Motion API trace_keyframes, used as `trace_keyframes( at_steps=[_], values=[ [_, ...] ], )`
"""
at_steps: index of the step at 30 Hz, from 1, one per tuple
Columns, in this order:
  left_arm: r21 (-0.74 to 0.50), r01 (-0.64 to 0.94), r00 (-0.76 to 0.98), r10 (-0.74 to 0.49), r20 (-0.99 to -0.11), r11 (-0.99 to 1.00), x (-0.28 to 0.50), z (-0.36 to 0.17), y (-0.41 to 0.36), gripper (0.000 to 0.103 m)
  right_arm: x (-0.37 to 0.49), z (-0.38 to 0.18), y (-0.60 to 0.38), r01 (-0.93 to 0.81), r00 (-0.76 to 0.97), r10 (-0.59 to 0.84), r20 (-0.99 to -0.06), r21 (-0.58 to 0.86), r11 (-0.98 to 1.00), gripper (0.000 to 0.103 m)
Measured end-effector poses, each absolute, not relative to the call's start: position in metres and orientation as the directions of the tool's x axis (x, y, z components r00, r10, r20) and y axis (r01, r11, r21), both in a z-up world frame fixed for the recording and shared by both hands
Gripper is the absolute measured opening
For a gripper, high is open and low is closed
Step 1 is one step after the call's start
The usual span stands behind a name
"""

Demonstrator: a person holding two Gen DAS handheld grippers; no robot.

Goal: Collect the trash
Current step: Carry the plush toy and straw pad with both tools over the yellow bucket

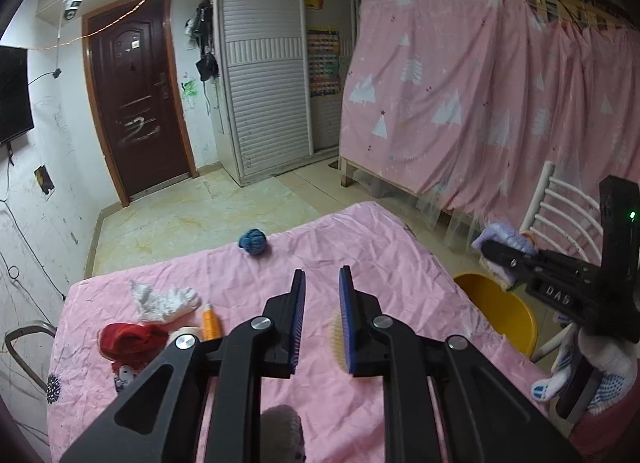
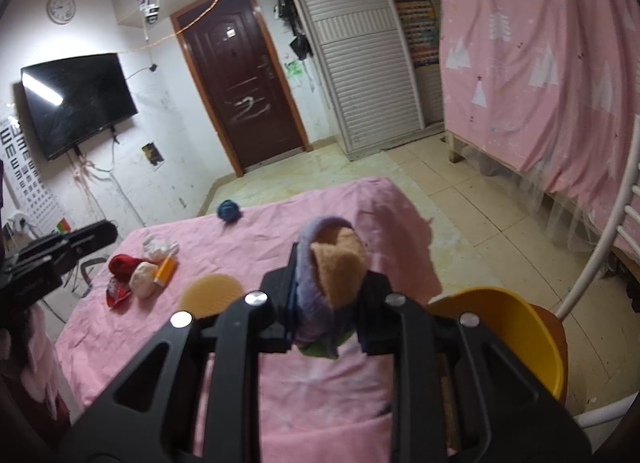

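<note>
My right gripper [image 2: 330, 259] is shut on a purple and tan slipper [image 2: 334, 263], held above the pink-covered table's [image 2: 280, 231] right side near a yellow bin [image 2: 516, 323]. In the left wrist view the right gripper [image 1: 504, 251] holds the slipper [image 1: 504, 235] above the bin [image 1: 496, 307]. My left gripper [image 1: 322, 283] is open and empty over the table [image 1: 360, 239]. On the table lie a blue yarn ball [image 1: 253, 242], white crumpled paper [image 1: 160, 299], a red cloth [image 1: 128, 339], an orange tube [image 1: 211, 321] and a round beige pad [image 2: 210, 295].
A white chair [image 1: 560, 203] stands right of the table behind the bin. A pink curtain [image 1: 480, 83] covers a bunk frame at the right. A brown door [image 1: 136, 95], grey wardrobe and wall television [image 2: 76, 99] stand beyond tiled floor.
</note>
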State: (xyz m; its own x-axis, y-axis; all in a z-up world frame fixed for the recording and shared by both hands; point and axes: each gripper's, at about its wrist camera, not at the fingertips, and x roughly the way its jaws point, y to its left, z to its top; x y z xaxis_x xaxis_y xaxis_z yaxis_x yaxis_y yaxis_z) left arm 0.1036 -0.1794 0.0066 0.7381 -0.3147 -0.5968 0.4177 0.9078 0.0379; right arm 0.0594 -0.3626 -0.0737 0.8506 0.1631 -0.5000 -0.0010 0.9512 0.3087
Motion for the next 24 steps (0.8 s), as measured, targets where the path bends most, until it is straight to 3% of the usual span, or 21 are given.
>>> trace_keyframes(
  at_steps=[6,9,10,11,13,24],
  values=[
    [0.04,0.469,0.662,-0.321,-0.677,0.882,0.112,-0.016,-0.209,0.007,0.049,-0.083,-0.402,0.07,0.856,0.114,-0.504,0.332,0.941,0.021],
    [0.043,0.45,0.646,-0.292,-0.705,0.892,0.121,-0.029,-0.208,0.014,0.048,-0.094,-0.414,0.094,0.846,0.1,-0.523,0.332,0.938,0.021],
    [0.044,0.438,0.637,-0.276,-0.72,0.898,0.128,-0.036,-0.206,0.031,0.048,-0.098,-0.419,0.1,0.841,0.099,-0.531,0.334,0.937,0.021],
    [0.042,0.433,0.63,-0.269,-0.728,0.9,0.132,-0.041,-0.206,0.056,0.048,-0.102,-0.422,0.106,0.837,0.1,-0.538,0.337,0.935,0.021],
    [0.039,0.419,0.618,-0.254,-0.744,0.907,0.14,-0.049,-0.203,0.072,0.052,-0.112,-0.43,0.12,0.827,0.101,-0.554,0.349,0.93,0.022],
    [0.037,0.409,0.543,-0.211,-0.813,0.912,0.166,-0.083,-0.207,0.072,0.065,-0.148,-0.442,0.165,0.778,0.1,-0.62,0.356,0.92,0.022]
  ],
)
